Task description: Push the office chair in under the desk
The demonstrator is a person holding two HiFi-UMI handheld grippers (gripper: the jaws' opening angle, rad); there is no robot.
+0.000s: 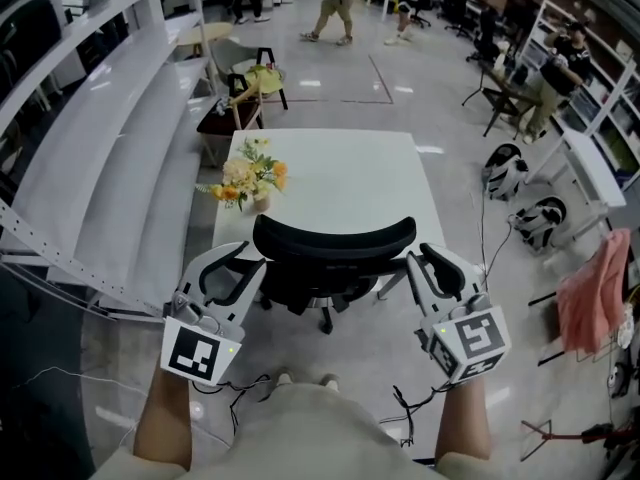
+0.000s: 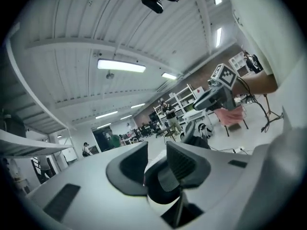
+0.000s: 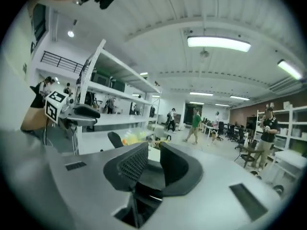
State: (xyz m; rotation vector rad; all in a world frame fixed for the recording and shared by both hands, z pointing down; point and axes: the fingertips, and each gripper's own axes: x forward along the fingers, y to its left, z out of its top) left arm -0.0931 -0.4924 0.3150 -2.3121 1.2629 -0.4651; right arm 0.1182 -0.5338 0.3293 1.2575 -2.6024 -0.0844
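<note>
- Nearest, black cables [image 1: 232, 396] trail loosely over the glossy pale floor [image 1: 365, 353] by the person's feet.
- The left gripper [image 1: 248, 260] has smooth white shells and dark ribbed pads. Its jaws are released, standing a narrow gap apart with nothing between them. It sits just beside the left end of the backrest.
- The right gripper [image 1: 422, 258] is in the same state, with its jaws slightly apart and empty [image 3: 153, 150]. It is just beside the right end of the backrest.
- The office chair [image 1: 333, 243] stands at the near edge of the desk [image 1: 345, 173]. Its curved black backrest laps over that edge in the head view, and its base shows on the floor below.
- The desk has a flat white top with squared corners. It is bare except for yellow and cream flowers [image 1: 250, 180] near the left edge.
- A slanted white shelving rack [image 1: 110, 148] runs along the left, leaving only a narrow strip of floor beside the desk.
- The floor on the right is wider, and a pink cloth [image 1: 592, 293] hangs well apart from the desk.
- Beyond the far left corner stands a wooden chair [image 1: 240, 80].
- Farther off there is open floor, where people [image 1: 335, 3] are walking.
</note>
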